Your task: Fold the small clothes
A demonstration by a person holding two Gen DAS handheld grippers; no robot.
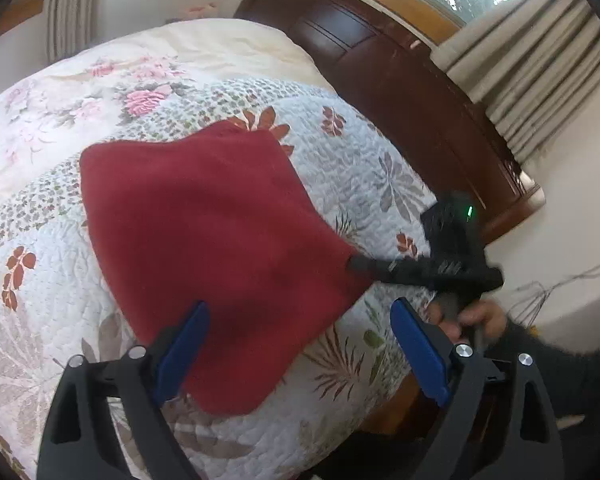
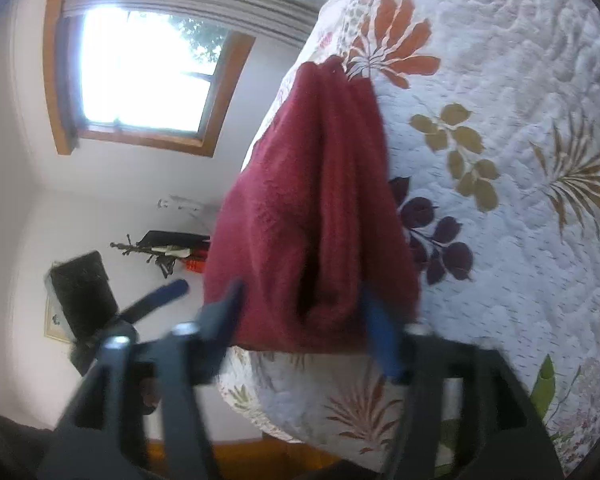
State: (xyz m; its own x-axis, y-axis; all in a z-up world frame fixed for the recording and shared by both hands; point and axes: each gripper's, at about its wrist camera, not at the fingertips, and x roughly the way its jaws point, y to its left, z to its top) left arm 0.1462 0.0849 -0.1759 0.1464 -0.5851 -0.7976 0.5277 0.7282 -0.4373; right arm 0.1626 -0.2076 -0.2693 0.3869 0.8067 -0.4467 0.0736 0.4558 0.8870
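A dark red cloth (image 1: 204, 232) lies spread on the floral quilt (image 1: 60, 320) of a bed. My left gripper (image 1: 300, 306) hovers open over the cloth's near edge, blue pads (image 1: 416, 352) wide apart and holding nothing. In that view my right gripper (image 1: 354, 264) comes in from the right, its tip at the cloth's right corner, which is drawn out to a point. In the right wrist view the red cloth (image 2: 312, 200) is bunched in thick folds between the fingers of my right gripper (image 2: 300, 288), raised off the quilt (image 2: 500, 120). That view is blurred.
A dark wooden headboard (image 1: 400, 80) stands behind the bed, with striped curtains (image 1: 540, 80) beside it. The bed's edge drops away at the right, where cables (image 1: 560, 284) lie on the floor. A person's hand (image 1: 472, 320) holds the right gripper. A bright window (image 2: 140, 68) is on the far wall.
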